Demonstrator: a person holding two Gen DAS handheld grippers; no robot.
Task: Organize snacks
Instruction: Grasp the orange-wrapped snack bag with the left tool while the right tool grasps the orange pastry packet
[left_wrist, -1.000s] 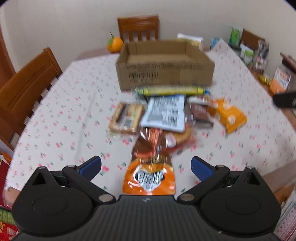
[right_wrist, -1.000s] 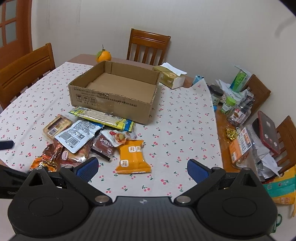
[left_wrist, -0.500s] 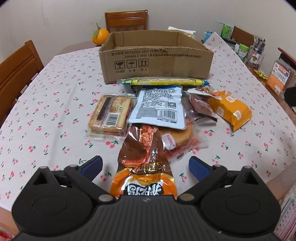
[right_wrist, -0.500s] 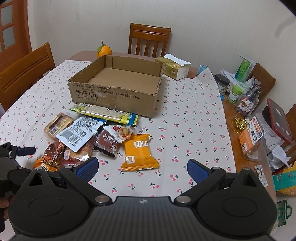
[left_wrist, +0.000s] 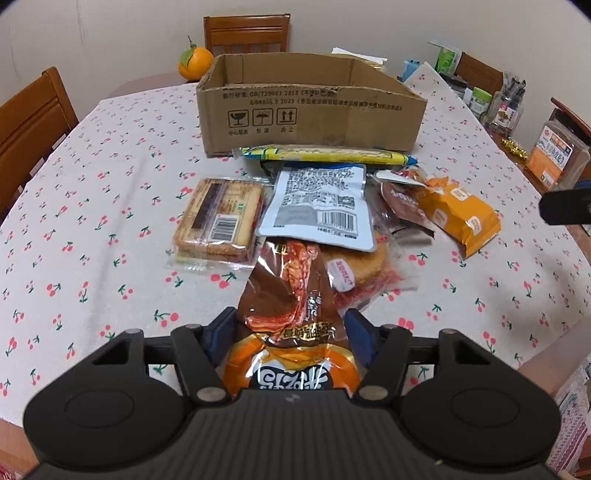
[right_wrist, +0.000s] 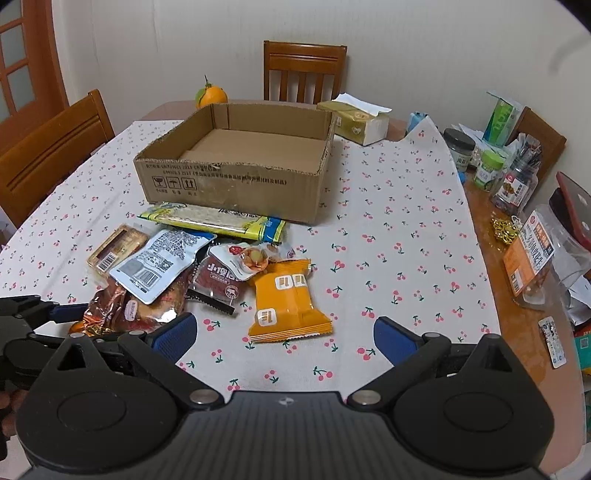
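Observation:
A brown and orange snack bag (left_wrist: 291, 306) lies nearest me on the cherry-print tablecloth (left_wrist: 92, 229). My left gripper (left_wrist: 291, 334) is closing around its lower end, with both blue pads against its sides. Behind it lie a white pouch (left_wrist: 317, 206), a biscuit pack (left_wrist: 218, 221), a long yellow packet (left_wrist: 325, 155) and an orange packet (right_wrist: 288, 306). The open cardboard box (right_wrist: 236, 177) stands behind them with nothing in it. My right gripper (right_wrist: 284, 338) hangs open just short of the orange packet, holding nothing.
An orange fruit (right_wrist: 210, 94) and a tissue box (right_wrist: 354, 122) sit behind the box. Jars and packets (right_wrist: 513, 177) crowd the bare wood on the right. Wooden chairs (right_wrist: 51, 147) stand at the left and far sides. The table's near edge runs close under both grippers.
The left gripper came down and forward over the brown and orange bag, and its jaws went from wide open to narrow around it. The right gripper sank a little toward the table.

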